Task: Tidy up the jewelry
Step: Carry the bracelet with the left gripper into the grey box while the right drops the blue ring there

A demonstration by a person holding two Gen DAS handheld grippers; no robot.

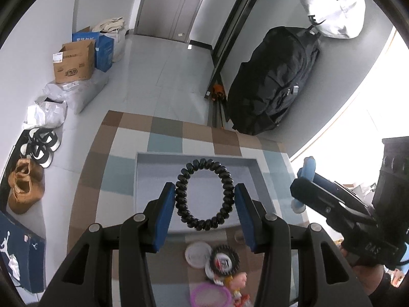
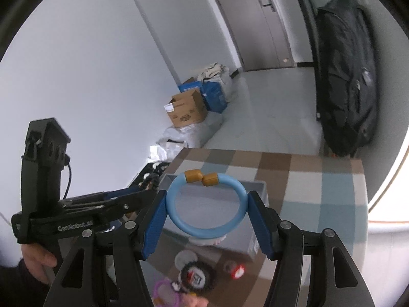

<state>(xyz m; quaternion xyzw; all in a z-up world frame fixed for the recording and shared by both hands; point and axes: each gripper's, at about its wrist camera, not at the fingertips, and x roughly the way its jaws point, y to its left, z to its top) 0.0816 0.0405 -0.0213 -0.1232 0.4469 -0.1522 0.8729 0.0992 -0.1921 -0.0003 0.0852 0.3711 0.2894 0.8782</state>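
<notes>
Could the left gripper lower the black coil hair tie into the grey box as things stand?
Probably yes. The left gripper holds the black coil hair tie above the grey box, whose top is open with nothing between; the right gripper sits off to the side.

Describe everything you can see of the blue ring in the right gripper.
The blue ring is a smooth, matte, plastic-looking open hoop, its two ends capped in mustard yellow and nearly meeting at the top. It stands upright, pinched at both sides between the right gripper pads, above the grey tray. From the left wrist view, only its edge shows.
</notes>
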